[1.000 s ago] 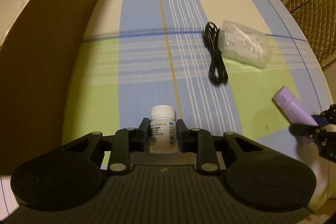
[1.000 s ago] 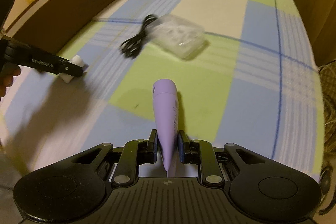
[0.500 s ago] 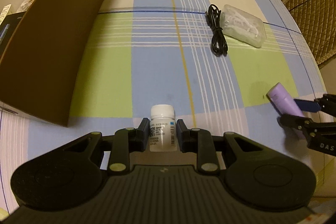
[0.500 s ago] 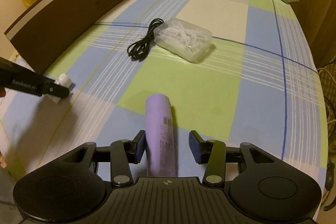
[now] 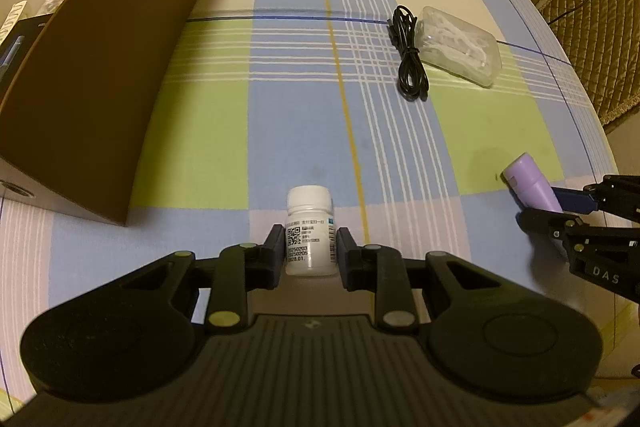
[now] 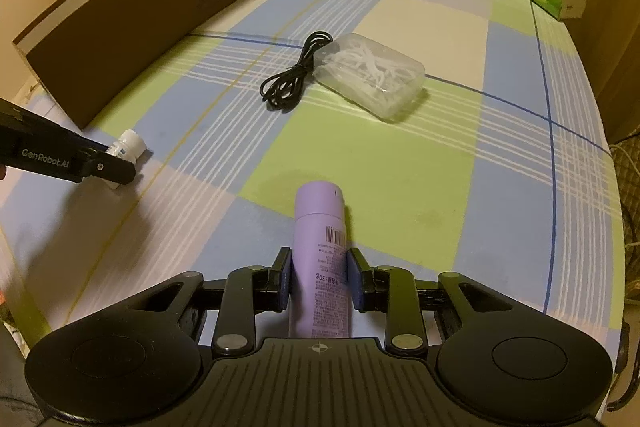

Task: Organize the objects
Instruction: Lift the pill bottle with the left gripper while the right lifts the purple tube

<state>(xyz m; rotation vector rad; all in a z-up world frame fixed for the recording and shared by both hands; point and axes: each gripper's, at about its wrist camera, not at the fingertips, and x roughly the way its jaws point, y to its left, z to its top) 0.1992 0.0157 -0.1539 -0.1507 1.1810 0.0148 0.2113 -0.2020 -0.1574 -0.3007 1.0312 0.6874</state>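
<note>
Jaws of the left gripper (image 5: pixel 307 251) clamp a white pill bottle (image 5: pixel 309 231) upright on the plaid desk (image 5: pixel 280 123); the right gripper (image 6: pixel 319 277) has just been closing and now pinches a lilac tube (image 6: pixel 320 247).

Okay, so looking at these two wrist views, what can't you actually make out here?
- Inside of the long brown cardboard box: both views; its own wall hides the contents.
- Base of the lilac plastic tube: right wrist view; the right gripper, whose jaws have just been closing on it, covers it.
- Small print on the white pill bottle in the left gripper: too small.
- Contents of the clear plastic case beside the black cable: white pieces, indistinct.
</note>
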